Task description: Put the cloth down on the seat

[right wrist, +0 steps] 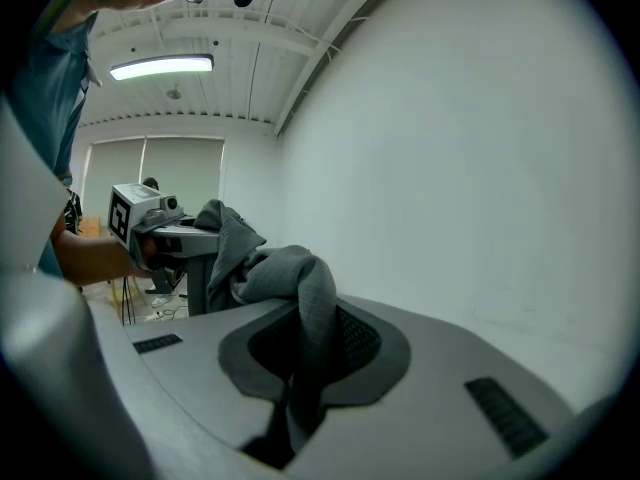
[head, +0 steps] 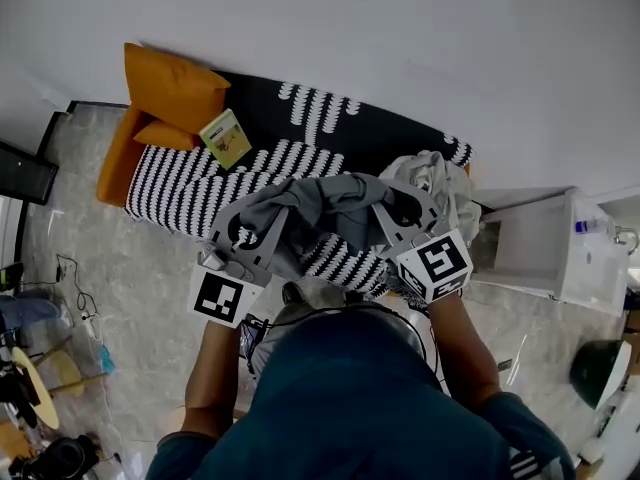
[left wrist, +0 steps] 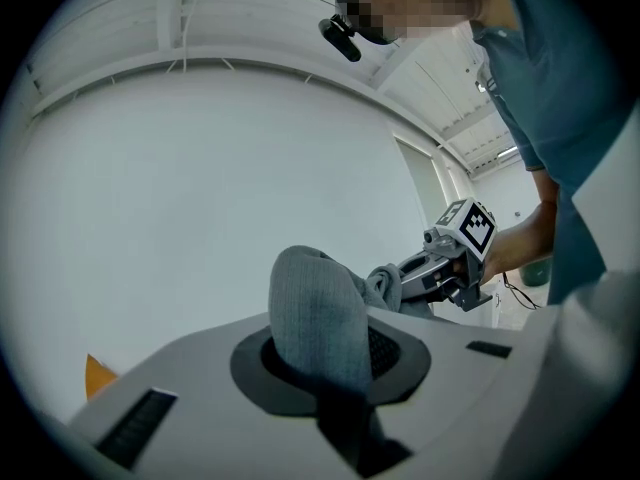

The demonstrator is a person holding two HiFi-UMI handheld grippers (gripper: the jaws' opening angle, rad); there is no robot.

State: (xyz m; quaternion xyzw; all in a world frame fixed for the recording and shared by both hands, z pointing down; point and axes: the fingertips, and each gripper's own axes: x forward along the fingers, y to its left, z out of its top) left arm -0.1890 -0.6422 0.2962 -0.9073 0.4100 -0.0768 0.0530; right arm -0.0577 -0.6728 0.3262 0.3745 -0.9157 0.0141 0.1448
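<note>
While tools (head: 268, 224) (head: 392, 212) pinch, cloth (head: 325, 200) slung between

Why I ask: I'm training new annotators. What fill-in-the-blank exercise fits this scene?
1. The left gripper and right gripper are each shut on the ____ cloth.
2. The two cushions on the sofa are ____.
3. Beside the cushions lies a ____.
Missing words: grey; orange; book.
</note>
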